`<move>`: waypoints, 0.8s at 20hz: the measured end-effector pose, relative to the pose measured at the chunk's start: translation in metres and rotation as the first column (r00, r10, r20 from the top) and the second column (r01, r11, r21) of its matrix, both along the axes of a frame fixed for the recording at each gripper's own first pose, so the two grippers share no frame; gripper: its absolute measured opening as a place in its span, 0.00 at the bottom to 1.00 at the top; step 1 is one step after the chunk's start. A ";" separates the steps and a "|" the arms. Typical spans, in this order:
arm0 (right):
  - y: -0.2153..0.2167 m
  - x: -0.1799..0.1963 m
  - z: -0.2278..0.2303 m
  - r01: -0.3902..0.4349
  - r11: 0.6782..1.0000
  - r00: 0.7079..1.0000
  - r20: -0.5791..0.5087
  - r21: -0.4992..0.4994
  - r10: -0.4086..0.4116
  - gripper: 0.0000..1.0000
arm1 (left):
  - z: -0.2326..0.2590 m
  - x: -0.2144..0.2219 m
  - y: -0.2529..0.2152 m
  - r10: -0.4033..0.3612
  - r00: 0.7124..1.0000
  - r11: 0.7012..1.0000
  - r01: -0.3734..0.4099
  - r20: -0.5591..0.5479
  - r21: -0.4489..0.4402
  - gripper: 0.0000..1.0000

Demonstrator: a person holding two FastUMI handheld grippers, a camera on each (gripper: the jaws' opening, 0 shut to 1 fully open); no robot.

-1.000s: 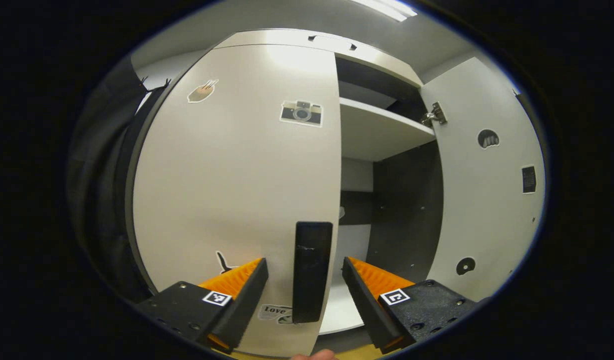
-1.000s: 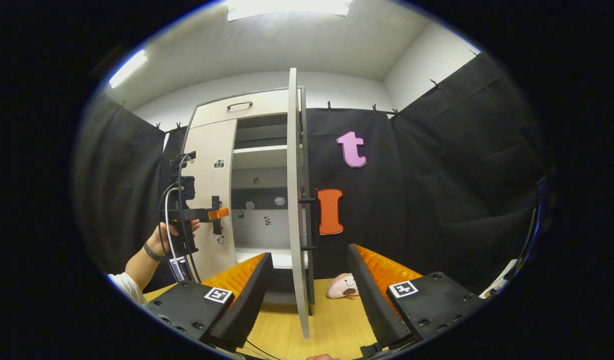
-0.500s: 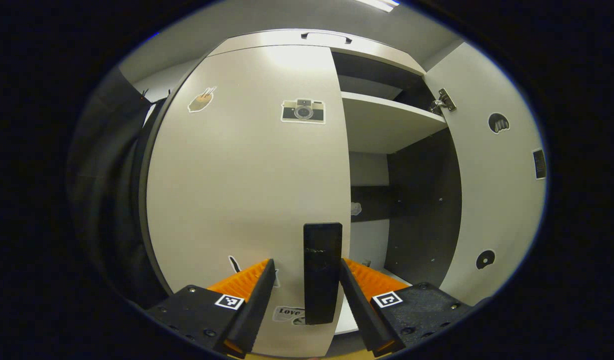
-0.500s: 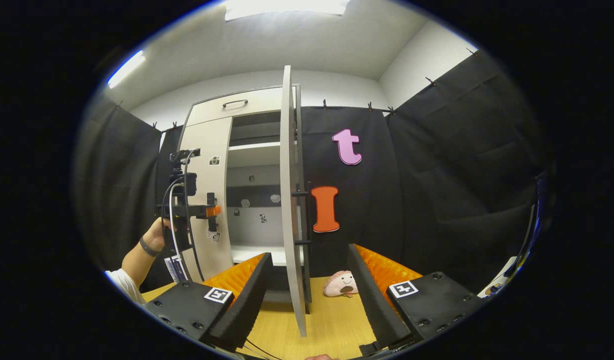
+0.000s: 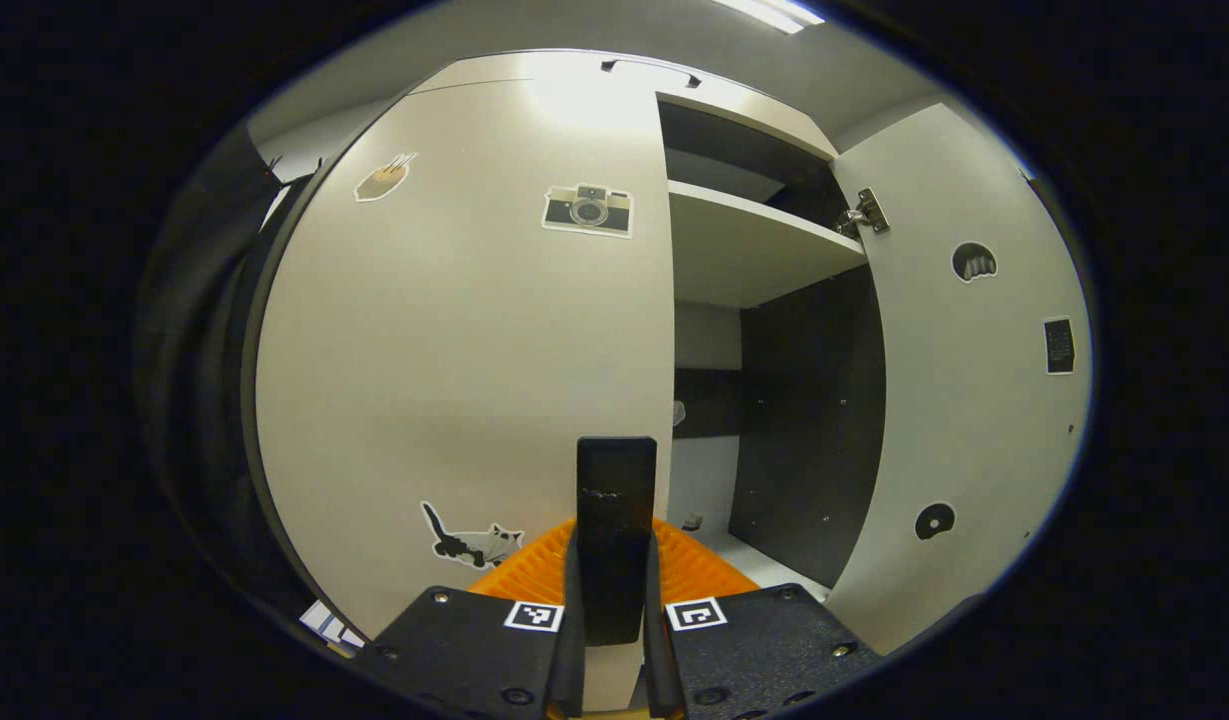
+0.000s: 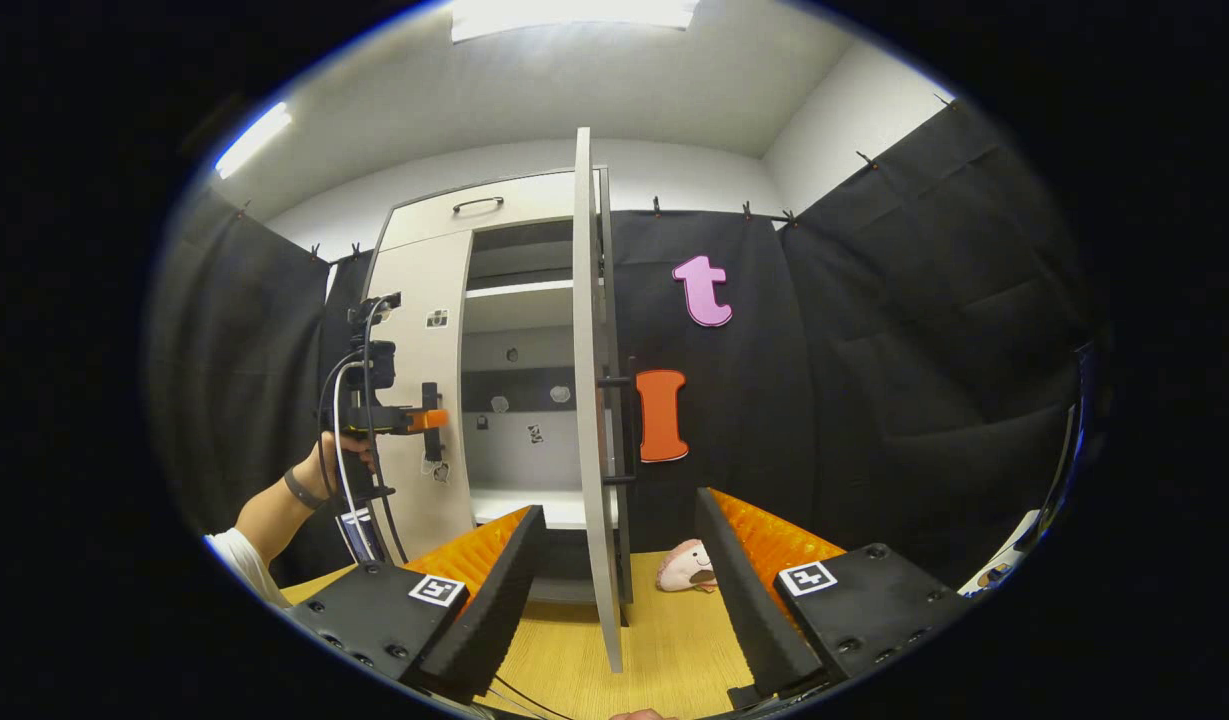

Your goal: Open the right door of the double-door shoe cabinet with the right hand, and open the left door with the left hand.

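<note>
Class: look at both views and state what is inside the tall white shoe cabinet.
Inside the tall white shoe cabinet: a white shelf, dark side panel, small stickers on the back wall. No shoes visible; the closed left door hides that half.

No readable words, brands or numbers.
Left door (image 5: 454,350): picture stickers, no lettering — camera sticker (image 5: 587,210), cat sticker (image 5: 469,545), brownish sticker (image 5: 382,178), too small to identify.
Right door (image 5: 974,400) inner face: dark stickers (image 5: 975,262), nothing legible; black rectangular one (image 5: 1058,345) too small to read.
Left tool (image 5: 611,640): square black-white coded markers (image 5: 533,616), patterns, not text.
Right tool (image 6: 619,590): same kind of marker (image 6: 807,577).
</note>
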State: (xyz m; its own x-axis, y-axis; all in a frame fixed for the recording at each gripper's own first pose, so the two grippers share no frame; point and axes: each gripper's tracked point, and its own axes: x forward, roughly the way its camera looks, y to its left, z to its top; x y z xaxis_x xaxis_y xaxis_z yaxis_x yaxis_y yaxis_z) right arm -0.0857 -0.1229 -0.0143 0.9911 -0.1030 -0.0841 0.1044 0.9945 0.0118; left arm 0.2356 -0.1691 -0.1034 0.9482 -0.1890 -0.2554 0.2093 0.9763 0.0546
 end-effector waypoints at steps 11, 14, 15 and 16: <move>0.013 0.001 0.002 -0.031 0.999 0.999 0.005 0.012 0.031 0.98 | 0.025 -0.069 0.026 -0.097 0.995 0.995 0.098 0.025 -0.024 0.24; 0.017 0.002 0.002 -0.041 0.999 0.999 0.009 0.012 0.041 0.98 | 0.028 -0.079 0.034 -0.110 0.994 0.994 0.110 0.030 -0.017 0.24; 0.019 0.001 0.001 -0.044 0.999 0.999 0.005 0.013 0.044 0.98 | 0.032 -0.086 0.038 -0.118 0.992 0.993 0.119 0.041 -0.017 0.25; 0.021 0.001 -0.001 -0.047 0.999 0.999 0.001 0.015 0.047 0.98 | 0.037 -0.091 0.042 -0.119 0.992 0.993 0.120 0.051 -0.018 0.25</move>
State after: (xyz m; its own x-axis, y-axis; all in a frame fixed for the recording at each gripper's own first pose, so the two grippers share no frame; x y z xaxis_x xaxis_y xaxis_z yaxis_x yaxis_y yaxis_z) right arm -0.0848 -0.1023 -0.0154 0.9949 -0.0548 -0.0846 0.0573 0.9980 0.0270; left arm 0.1448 -0.1268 -0.0664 0.9298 -0.3068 -0.2031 0.3223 0.9455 0.0471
